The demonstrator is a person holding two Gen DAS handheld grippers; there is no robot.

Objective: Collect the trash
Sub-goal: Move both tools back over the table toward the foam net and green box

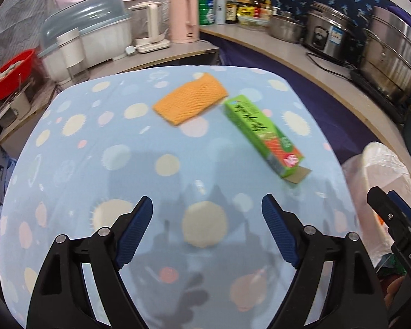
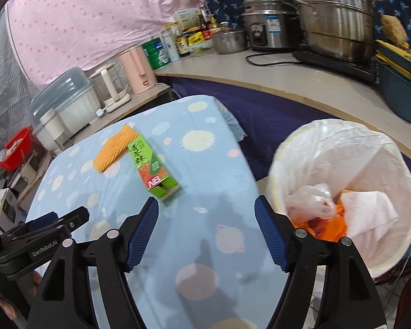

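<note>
A green carton (image 1: 263, 134) (image 2: 153, 168) lies flat on the blue dotted tablecloth (image 1: 96, 164) (image 2: 205, 164), one end flap open. Beside it, further back, rests an orange foam net sleeve (image 1: 190, 101) (image 2: 115, 146). My left gripper (image 1: 207, 213) hovers open over the near part of the cloth with nothing between its fingers. My right gripper (image 2: 207, 213) is open too and empty, between the carton and a white lined bin (image 2: 394, 181) (image 1: 380, 170) to the right of the table. The bin holds crumpled plastic, paper and orange scraps.
A counter (image 2: 260, 71) runs behind and to the right with steel pots (image 2: 334, 16), a rice cooker (image 1: 328, 33), bottles, a pink kettle (image 1: 183, 17) and a lidded dish rack (image 1: 90, 33). A red basket (image 1: 12, 74) sits far left.
</note>
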